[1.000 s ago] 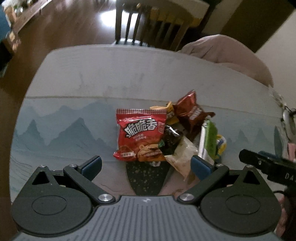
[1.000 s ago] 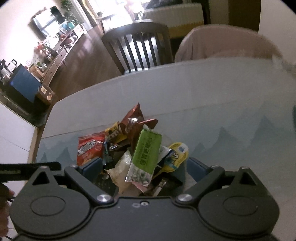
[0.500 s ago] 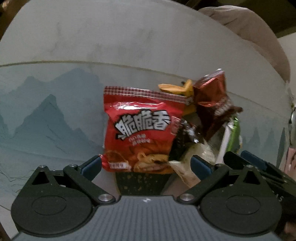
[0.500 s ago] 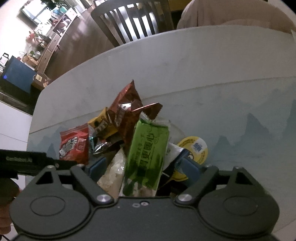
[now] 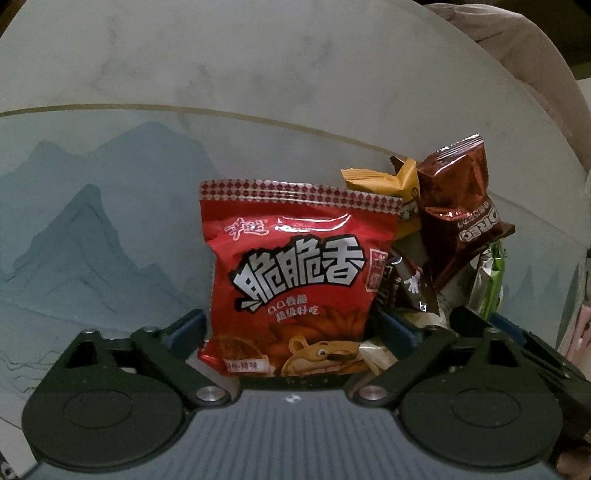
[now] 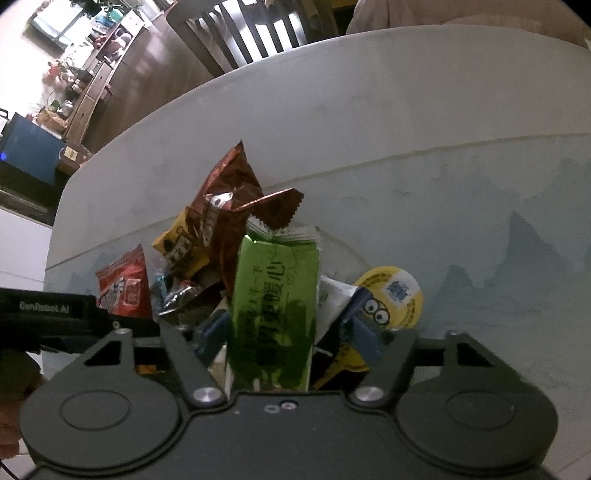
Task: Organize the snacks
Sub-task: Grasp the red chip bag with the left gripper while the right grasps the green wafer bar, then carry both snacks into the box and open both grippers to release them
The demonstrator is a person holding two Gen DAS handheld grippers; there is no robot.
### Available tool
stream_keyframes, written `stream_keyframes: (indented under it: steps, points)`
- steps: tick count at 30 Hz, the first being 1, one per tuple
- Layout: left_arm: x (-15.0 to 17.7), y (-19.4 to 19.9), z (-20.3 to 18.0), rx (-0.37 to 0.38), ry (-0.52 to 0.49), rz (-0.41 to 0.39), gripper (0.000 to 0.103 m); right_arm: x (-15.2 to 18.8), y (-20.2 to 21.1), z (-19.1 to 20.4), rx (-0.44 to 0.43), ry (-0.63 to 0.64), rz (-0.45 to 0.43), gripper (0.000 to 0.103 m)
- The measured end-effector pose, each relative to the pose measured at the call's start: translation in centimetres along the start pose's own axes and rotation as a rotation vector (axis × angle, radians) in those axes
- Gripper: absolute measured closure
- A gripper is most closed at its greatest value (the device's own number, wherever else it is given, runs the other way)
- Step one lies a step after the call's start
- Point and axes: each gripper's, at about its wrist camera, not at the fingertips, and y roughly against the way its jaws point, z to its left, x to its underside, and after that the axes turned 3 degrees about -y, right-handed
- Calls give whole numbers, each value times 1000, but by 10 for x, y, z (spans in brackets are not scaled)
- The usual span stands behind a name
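Note:
A pile of snack packets lies on the pale table (image 5: pixel 258 74). My left gripper (image 5: pixel 293 330) points down over a red snack bag (image 5: pixel 295 273). Its jaws are closing, the bag is between the blue pads (image 5: pixel 186 330), and I see no squeeze on it. My right gripper (image 6: pixel 290 334) is closing around an upright green packet (image 6: pixel 275 302), and a gap still shows at the right pad (image 6: pixel 367 338). A brown Oreo packet (image 5: pixel 458 214) and a yellow packet (image 5: pixel 402 188) lean behind the red bag. The right gripper's body (image 5: pixel 480 325) sits just right of the left one.
A round yellow cartoon-lidded cup (image 6: pixel 391 299) lies right of the green packet. The left gripper's body (image 6: pixel 55 317) crosses the left edge of the right wrist view. A dark chair (image 6: pixel 251 29) and a pink cloth (image 5: pixel 517 55) stand beyond the table's far edge.
Both grippers have come down onto the pile and tipped more steeply. Their jaws have narrowed, the right more than the left. The red bag and the green packet now sit between the pads.

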Motion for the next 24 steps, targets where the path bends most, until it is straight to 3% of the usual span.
stream_keyframes:
  steps: [2, 8, 24]
  points:
    - [-1, -1, 2, -8, 6, 8, 22, 1, 2, -2, -2, 1, -5, 42]
    - [6, -1, 8, 15, 21, -25, 29, 2, 3, 0, 3, -2, -4, 59]
    - [48, 52, 37, 111, 55, -164, 33, 17, 58, 1, -23, 10, -92, 61]
